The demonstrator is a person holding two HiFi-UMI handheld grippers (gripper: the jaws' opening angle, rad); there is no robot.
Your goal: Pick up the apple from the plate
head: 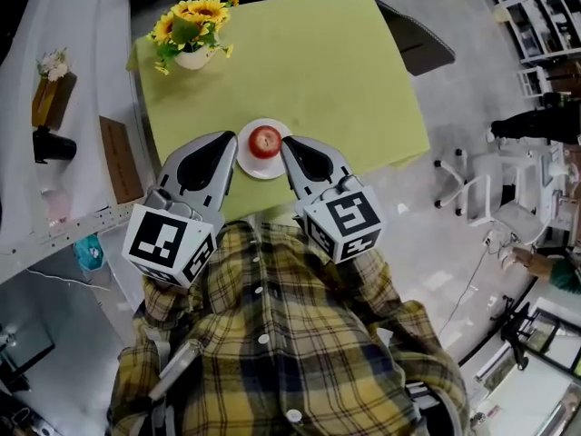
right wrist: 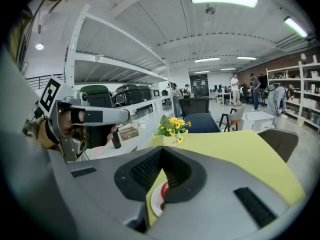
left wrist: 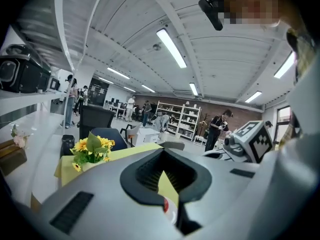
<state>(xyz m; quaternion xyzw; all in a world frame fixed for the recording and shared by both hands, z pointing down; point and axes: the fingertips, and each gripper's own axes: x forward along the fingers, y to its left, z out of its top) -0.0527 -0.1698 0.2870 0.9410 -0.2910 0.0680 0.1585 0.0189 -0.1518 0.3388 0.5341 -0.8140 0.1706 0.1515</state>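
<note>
A red apple (head: pixel 265 140) sits on a small white plate (head: pixel 263 167) near the front edge of a yellow-green table (head: pixel 309 53). My left gripper (head: pixel 231 143) lies just left of the plate, shut and empty. My right gripper (head: pixel 287 145) lies just right of it, its jaws together with nothing held. Both tips point at the plate from the near side. In the left gripper view, the left gripper (left wrist: pixel 163 154) shows a sliver of apple (left wrist: pixel 165 205) through the hollow between its pads. The right gripper (right wrist: pixel 162 151) likewise frames the apple (right wrist: pixel 164 190) and plate (right wrist: pixel 155 203).
A white pot of sunflowers (head: pixel 192 30) stands at the table's far left corner. A dark chair (head: pixel 413 39) is at the far right of the table. A white counter along the left holds a black cup (head: pixel 50 143) and a wooden box (head: pixel 52 98). White chairs (head: pixel 490 189) stand to the right.
</note>
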